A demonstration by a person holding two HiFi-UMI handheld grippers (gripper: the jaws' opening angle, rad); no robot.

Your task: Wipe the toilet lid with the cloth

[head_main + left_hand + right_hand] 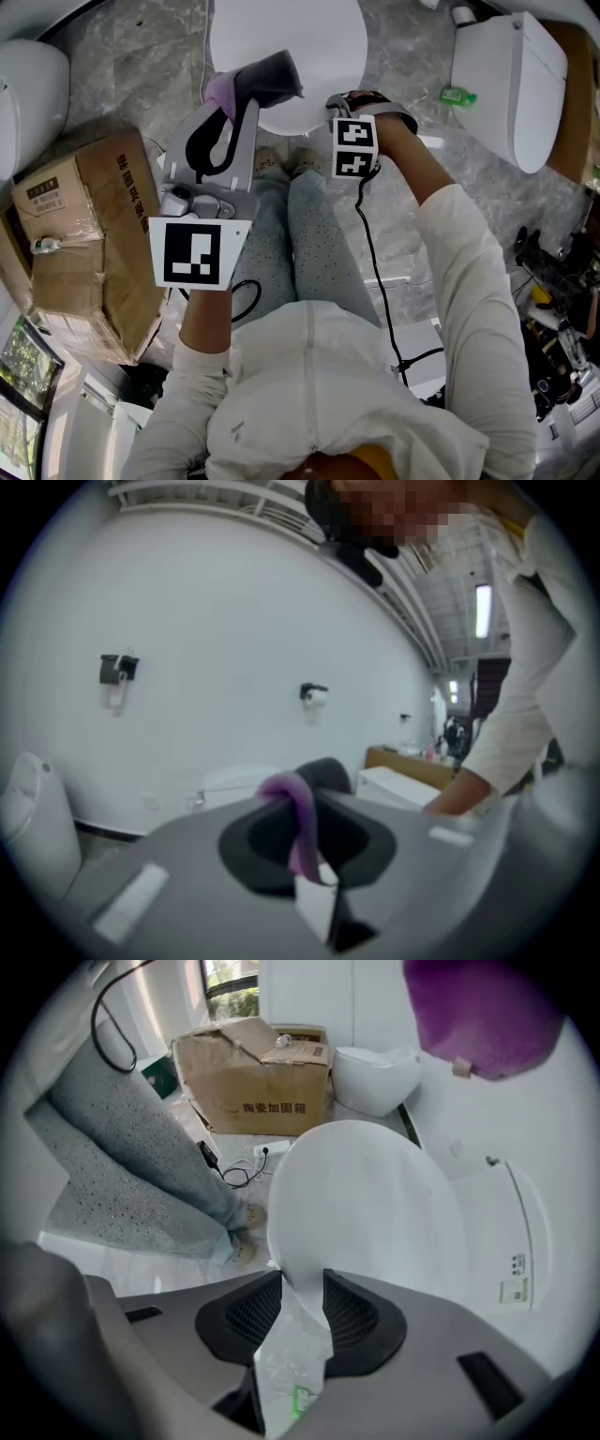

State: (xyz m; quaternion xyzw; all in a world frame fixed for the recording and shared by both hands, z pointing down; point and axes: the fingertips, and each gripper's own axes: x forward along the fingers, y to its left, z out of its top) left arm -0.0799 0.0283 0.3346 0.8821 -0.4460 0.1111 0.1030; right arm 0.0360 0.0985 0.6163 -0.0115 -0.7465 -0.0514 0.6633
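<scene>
The white toilet lid (286, 42) lies below me, beyond my knees. My left gripper (255, 82) hovers at the lid's near left, shut on a purple cloth (221, 91) that drapes over one jaw (298, 813). My right gripper (343, 105) points straight down at the lid's near right edge, with its jaws mostly hidden under the marker cube in the head view. In the right gripper view the lid's (361, 1213) front rim fills the gap of the right gripper (302, 1290) and touches both pads. The cloth (487, 1016) hangs at the top right of that view.
A cardboard box (84, 234) stands on the floor at left. Another white toilet (511, 84) is at right with a green bottle (457, 95) beside it, and a third (28, 84) is at far left. My legs (300, 234) and a black cable (375, 281) are close below.
</scene>
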